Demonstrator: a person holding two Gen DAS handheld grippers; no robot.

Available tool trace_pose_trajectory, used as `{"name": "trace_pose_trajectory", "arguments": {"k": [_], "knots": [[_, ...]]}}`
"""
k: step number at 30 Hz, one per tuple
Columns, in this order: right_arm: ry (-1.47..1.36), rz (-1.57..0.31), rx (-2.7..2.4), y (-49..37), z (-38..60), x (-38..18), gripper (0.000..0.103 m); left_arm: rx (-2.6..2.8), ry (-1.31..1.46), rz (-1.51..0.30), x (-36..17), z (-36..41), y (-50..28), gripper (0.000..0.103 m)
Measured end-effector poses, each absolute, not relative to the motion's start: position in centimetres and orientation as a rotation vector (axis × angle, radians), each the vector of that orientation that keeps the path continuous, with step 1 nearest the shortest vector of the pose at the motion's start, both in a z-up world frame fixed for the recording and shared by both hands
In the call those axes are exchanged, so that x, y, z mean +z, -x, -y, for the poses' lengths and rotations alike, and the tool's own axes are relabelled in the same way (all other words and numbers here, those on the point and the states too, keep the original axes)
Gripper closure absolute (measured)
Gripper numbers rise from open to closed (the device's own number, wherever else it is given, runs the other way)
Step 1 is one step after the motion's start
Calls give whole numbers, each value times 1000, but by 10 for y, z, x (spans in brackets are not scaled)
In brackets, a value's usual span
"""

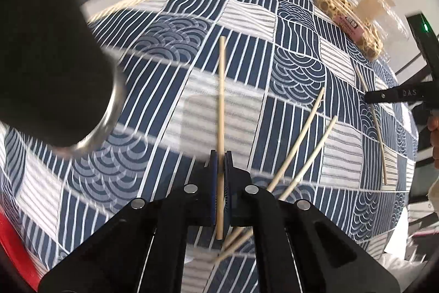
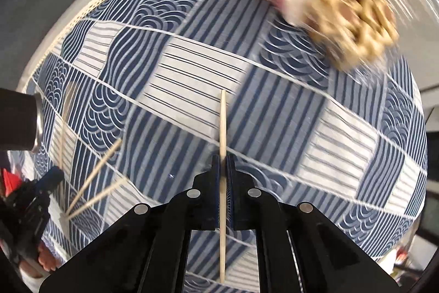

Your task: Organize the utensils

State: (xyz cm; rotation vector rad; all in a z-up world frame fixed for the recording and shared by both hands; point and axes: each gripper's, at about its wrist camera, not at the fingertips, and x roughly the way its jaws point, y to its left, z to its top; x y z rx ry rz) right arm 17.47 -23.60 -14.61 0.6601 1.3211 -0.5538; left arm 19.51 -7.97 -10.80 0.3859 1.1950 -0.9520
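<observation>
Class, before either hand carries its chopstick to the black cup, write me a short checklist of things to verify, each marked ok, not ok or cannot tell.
1. Left tongs closed on a chopstick: ok.
2. Right tongs closed on a chopstick: ok.
3. Black cup mouth open: ok. Whether it is empty: cannot tell.
4. All chopsticks collected: not ok; two loose chopsticks lie on the tablecloth, a third farther off.
5. Snack bag clear of both held chopsticks: ok.
</observation>
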Motion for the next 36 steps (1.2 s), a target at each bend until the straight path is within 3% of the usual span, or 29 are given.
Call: {"name": "trace_pose_trajectory", "arguments": {"k": [6,12,20,32,36], "knots": [[-618,-1347,-480,-160,233,-147,98,-886,-342,-1265,-115,38,-214,98],[-534,-1341,-282,-168,204,-137,98,-725,-126,-1354,-136,-75,-242,98],[-487,-1292,-76,-208,178,-121,98,-453,-66,-1356,-142,-184,-253,98],[-380,-1185,91,-216,162,-86,98,-246,29,-1214,-80,-253,-252,98],[-413,-1104,115,-213,166,-68,98,-207,88,-1166,-54,-242,-252,98]]}}
